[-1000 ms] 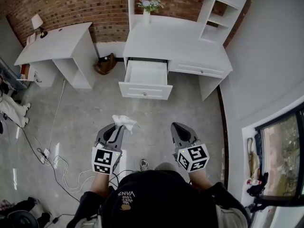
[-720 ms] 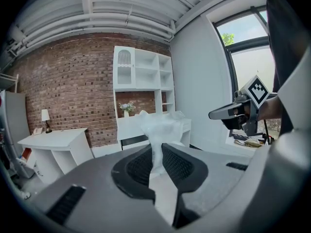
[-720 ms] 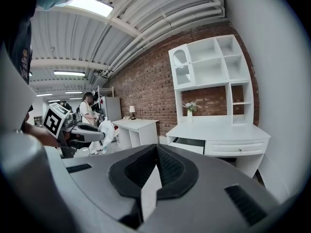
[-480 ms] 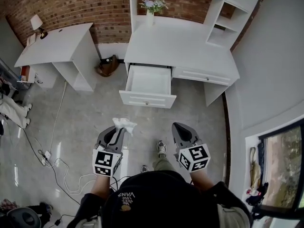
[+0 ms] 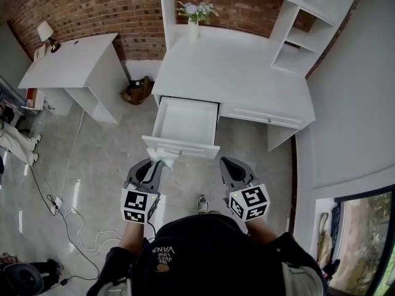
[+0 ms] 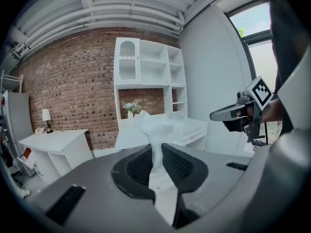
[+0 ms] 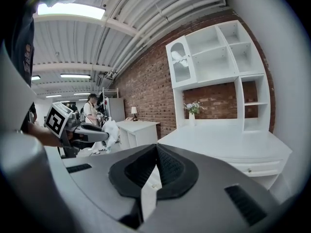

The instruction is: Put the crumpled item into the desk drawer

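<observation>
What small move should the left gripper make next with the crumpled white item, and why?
Probably carry the left gripper a little forward, so the crumpled white item hangs above the open drawer. In the head view the item is only at the drawer's front edge, not over its inside, and the jaws are closed on it. The drawer looks bare inside.

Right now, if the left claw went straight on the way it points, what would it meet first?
Probably the front of the open drawer, just beyond the crumpled item the left claw holds; depth is unclear, so it might pass above.
</observation>
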